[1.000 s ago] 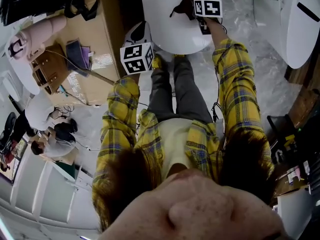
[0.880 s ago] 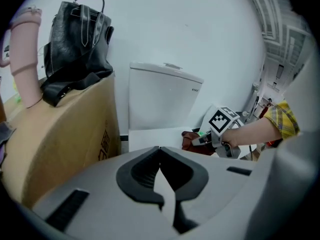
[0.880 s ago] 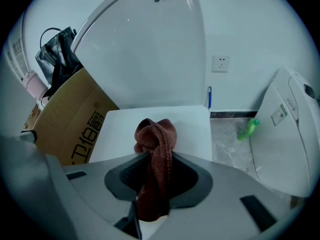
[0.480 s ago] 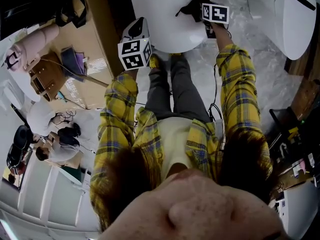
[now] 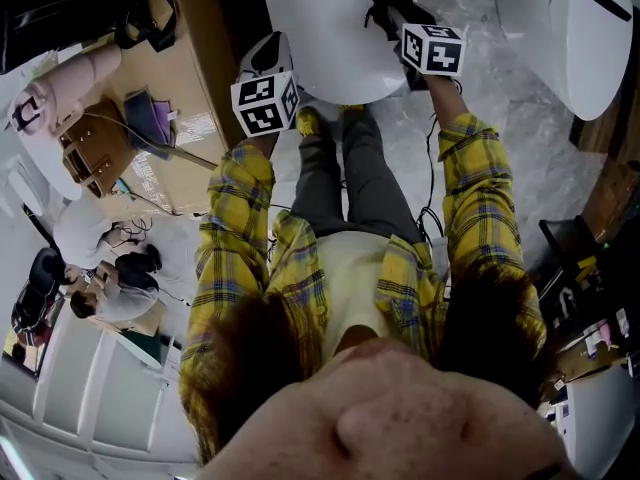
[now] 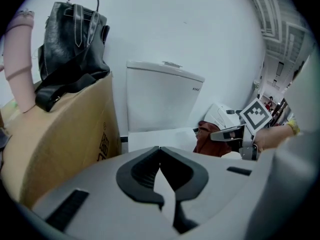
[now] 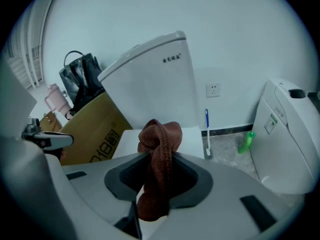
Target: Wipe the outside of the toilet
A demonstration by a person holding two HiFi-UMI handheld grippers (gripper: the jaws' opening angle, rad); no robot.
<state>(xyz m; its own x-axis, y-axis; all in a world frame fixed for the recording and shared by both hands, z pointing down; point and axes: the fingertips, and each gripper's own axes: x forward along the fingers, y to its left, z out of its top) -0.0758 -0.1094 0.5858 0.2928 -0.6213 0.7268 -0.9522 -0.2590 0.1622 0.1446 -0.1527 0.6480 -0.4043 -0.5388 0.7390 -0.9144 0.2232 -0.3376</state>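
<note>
The white toilet (image 5: 330,38) stands in front of the person's legs, with its lid down. Its tank (image 7: 150,79) rises against the wall. My right gripper (image 5: 395,13) is at the right side of the lid, shut on a brown cloth (image 7: 157,159). The cloth bunches above the jaws and hangs below them. My left gripper (image 5: 272,56) hovers by the toilet's left edge. Its jaws (image 6: 160,149) are shut with nothing between them. From the left gripper view, the cloth (image 6: 207,139) rests on the lid beside the right gripper.
A cardboard box (image 5: 190,98) stands close to the toilet's left, with a black handbag (image 6: 75,49) and a pink bottle (image 6: 17,64) on it. A second white toilet (image 5: 590,38) is at the right. A blue brush (image 7: 206,134) and a green bottle (image 7: 246,141) stand by the wall.
My right gripper has drawn back a little toward the person along the lid's right side, with the cloth still in it. The left gripper has barely moved.
</note>
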